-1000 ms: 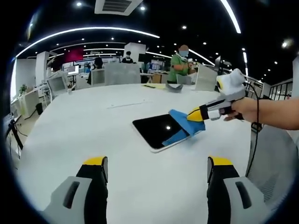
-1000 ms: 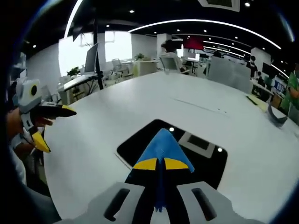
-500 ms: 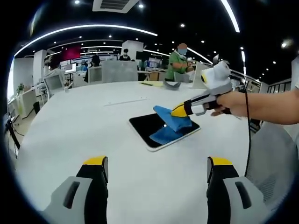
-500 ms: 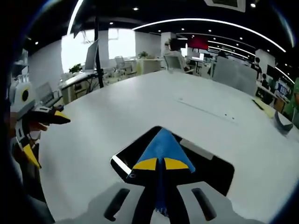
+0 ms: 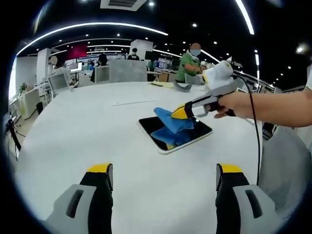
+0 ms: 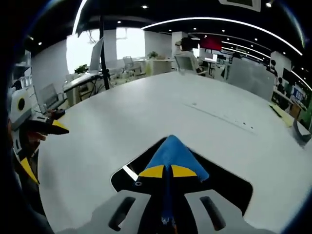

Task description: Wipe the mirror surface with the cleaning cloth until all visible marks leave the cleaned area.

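Currently right gripper, arm reaching in from 3 o'clock, is pinching blue cleaning cloth onto mirror; left gripper is hovering, jaws spread, mirror at 12 o'clock.

Ahead of my left fingers lies a flat rectangular mirror, dark and glossy, throwing back ceiling lights. On it sits a soft, matt blue cleaning cloth, creased where my right gripper's smooth yellow-tipped plastic fingers pinch it. The broad white surface looks smooth, faintly sheened.
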A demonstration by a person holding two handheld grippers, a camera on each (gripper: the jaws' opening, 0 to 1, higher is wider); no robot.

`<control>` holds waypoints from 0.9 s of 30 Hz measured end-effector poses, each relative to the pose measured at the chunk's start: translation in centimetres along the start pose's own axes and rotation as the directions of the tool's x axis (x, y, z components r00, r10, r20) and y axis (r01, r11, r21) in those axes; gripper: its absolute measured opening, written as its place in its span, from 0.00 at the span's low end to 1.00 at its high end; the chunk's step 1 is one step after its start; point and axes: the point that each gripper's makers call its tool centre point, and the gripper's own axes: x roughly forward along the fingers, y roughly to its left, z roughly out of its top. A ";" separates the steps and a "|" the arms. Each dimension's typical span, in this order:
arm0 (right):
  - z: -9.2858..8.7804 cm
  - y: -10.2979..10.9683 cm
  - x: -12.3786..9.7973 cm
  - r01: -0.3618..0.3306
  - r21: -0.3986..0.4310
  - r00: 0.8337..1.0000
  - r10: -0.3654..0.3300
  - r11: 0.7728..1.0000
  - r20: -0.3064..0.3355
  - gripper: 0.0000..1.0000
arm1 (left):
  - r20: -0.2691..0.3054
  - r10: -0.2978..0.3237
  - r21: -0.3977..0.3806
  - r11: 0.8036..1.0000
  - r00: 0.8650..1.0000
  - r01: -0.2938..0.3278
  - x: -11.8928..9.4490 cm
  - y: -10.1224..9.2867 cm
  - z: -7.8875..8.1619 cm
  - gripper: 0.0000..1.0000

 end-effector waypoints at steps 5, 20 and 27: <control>0.2 -0.2 1.5 -0.001 -0.005 1.000 0.001 1.000 -0.014 0.00 | -0.007 -0.004 -0.003 1.000 1.000 0.004 0.2 -0.1 -0.1 0.87; 1.6 0.4 5.6 -0.017 0.011 1.000 0.018 1.000 -0.024 0.00 | -0.015 0.023 -0.023 0.999 1.000 -0.024 -0.3 0.9 -0.7 0.87; 0.9 0.3 6.3 -0.021 0.034 0.999 0.023 0.999 -0.044 0.00 | -0.018 0.038 -0.029 0.999 0.999 -0.039 -0.6 1.3 -0.8 0.87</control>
